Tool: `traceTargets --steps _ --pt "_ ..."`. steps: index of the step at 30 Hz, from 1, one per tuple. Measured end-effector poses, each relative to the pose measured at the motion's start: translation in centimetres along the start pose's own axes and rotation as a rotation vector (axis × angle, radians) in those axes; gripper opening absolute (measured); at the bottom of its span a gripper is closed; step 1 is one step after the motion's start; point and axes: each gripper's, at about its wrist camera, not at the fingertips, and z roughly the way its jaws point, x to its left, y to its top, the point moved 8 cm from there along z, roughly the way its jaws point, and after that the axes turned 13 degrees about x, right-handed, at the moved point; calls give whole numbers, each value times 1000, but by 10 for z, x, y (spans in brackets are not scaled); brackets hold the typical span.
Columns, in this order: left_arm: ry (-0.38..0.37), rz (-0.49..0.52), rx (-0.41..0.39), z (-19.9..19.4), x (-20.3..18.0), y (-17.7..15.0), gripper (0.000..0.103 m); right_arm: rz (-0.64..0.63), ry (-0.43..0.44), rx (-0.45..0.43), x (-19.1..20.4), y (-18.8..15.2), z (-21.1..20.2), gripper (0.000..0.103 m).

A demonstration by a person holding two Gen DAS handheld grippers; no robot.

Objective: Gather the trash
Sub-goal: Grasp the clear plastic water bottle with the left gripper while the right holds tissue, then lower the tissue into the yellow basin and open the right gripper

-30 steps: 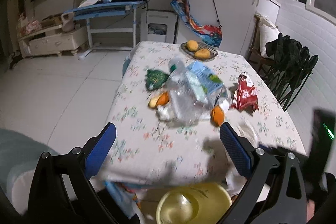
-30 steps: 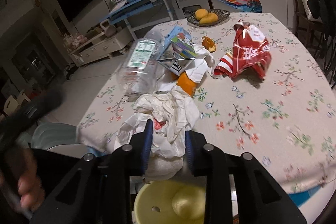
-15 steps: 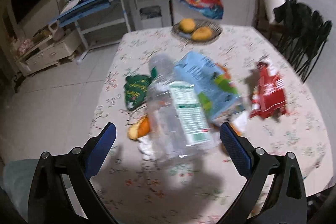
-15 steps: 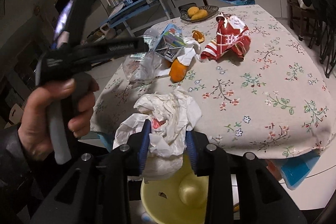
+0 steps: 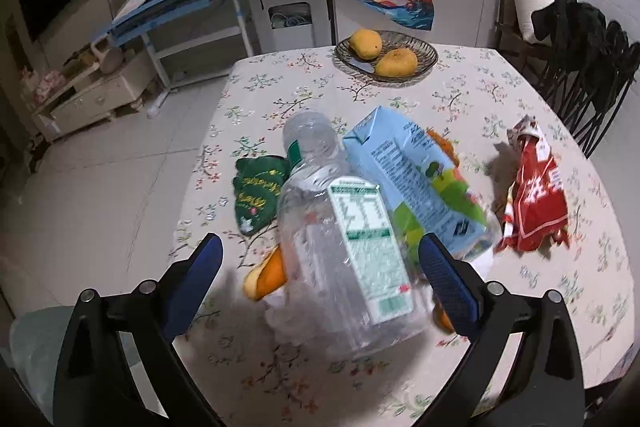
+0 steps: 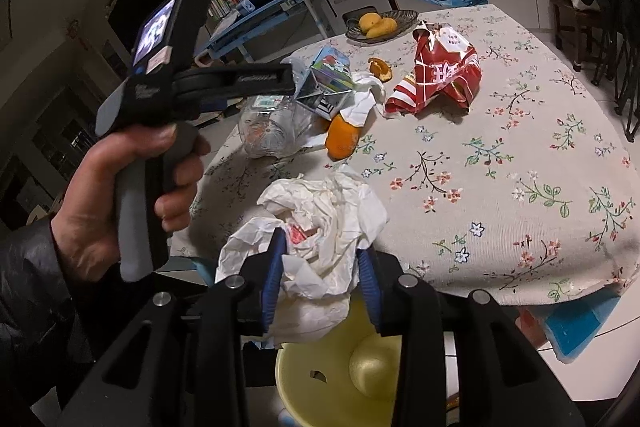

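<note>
Right wrist view: right gripper (image 6: 322,277), jaws easing apart, is loosely cradling the crumpled white paper wad (image 6: 320,227) over the yellow plastic bin (image 6: 340,387); spread fully so it falls. Left gripper (image 5: 320,279) is gaping, straddling the clear plastic bottle (image 5: 344,255).

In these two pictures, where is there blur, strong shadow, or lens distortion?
Left wrist view: the clear plastic bottle is smeared by blur, a dark shadow lies on the tablecloth beneath it, and the far room is sharper. Right wrist view: mostly sharp; the table edge bows from the fisheye, and the corners are dark.
</note>
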Motion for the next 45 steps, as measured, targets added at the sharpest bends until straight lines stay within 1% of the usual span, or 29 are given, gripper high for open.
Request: traceTargets --steps 1,2,4,6,7,9,11,14,17,21,23,24,26,34,38,40,43,45 --pt "-2 1 4 0 -2 2 95 1 1 2 0 0 1 37" --pt "16 10 8 1 -3 3 95 1 2 4 0 0 2 38" --pt "55 31 35 8 -3 3 90 -2 5 9 1 0 4 38" --pt "34 17 64 13 2 -1 83 -6 6 12 2 -1 5 38" --pt "22 8 73 13 5 -2 81 -7 6 12 2 0 6 38" --pt "5 8 73 10 12 -4 72 -7 10 12 2 0 7 38" --pt "-8 10 81 10 18 -8 66 -9 15 18 2 0 10 38" --pt "-73 -11 91 13 27 -12 66 -17 17 21 4 0 12 38" --pt "-115 -38 89 14 36 -12 66 -19 20 21 5 0 13 39" --pt "-127 -56 86 20 38 -7 66 -13 21 29 3 -1 16 39" --pt "-126 -50 67 17 36 -6 64 -15 18 31 2 -2 16 39" --pt "-128 -49 50 14 35 -5 61 -16 17 30 2 -2 16 39" --pt "-152 -54 28 7 35 -3 59 -15 18 28 2 -1 16 39" --pt "-218 -97 -40 -19 49 -9 56 -25 19 17 5 -2 13 39" --pt "-263 -137 -94 -38 59 -14 55 -35 13 7 6 -3 10 39" --pt "-266 -151 -109 -45 63 -18 55 -38 9 4 7 -3 9 39" --pt "-301 -181 -127 -56 70 -28 55 -39 5 0 7 -4 6 39" --pt "-308 -191 -149 -64 74 -33 55 -42 4 -3 8 -4 4 39"
